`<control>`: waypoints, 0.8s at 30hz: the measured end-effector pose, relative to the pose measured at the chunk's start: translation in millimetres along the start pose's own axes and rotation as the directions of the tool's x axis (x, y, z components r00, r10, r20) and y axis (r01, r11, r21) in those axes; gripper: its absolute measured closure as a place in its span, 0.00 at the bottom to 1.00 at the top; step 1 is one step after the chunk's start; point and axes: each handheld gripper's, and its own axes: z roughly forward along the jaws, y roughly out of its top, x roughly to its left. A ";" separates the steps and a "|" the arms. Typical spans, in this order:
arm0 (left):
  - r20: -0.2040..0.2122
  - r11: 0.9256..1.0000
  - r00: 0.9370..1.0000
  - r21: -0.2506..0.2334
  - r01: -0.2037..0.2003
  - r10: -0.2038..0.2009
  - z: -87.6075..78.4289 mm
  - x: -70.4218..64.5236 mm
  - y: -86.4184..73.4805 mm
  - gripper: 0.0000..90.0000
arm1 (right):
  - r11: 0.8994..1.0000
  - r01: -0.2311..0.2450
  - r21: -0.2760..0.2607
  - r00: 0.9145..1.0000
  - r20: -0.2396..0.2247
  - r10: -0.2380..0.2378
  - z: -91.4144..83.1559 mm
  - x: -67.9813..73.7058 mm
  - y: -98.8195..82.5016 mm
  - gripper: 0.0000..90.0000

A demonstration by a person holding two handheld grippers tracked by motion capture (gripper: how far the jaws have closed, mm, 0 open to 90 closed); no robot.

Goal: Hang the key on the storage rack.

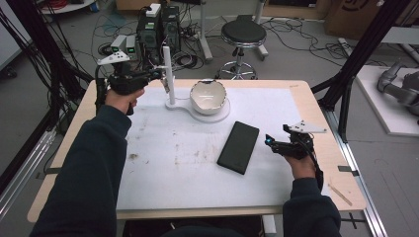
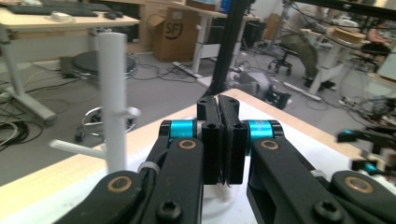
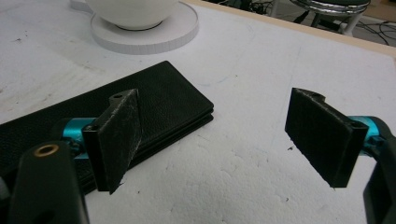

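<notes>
Black case [image 1: 238, 147] beside spread right gripper [image 1: 271, 141] — left gripper [image 1: 159, 74] closed

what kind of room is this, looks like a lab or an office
Most likely a robotics lab or workshop: computer towers and loose cables on the floor behind the table, a grey robot arm lying at right, desks and cardboard boxes beyond.
</notes>
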 end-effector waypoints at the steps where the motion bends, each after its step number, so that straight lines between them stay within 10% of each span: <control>1: -0.011 1.000 1.000 -0.001 0.009 -0.009 2.5 3.6 0.6 0.98 | 1.000 0.003 -0.003 1.000 0.001 -0.003 -0.3 -0.5 -0.3 0.21; 24: -0.091 0.998 0.995 0.038 0.048 -0.045 26.9 33.0 7.6 0.98 | 1.000 0.001 -0.003 1.000 -0.003 -0.001 -2.4 0.1 -1.8 0.21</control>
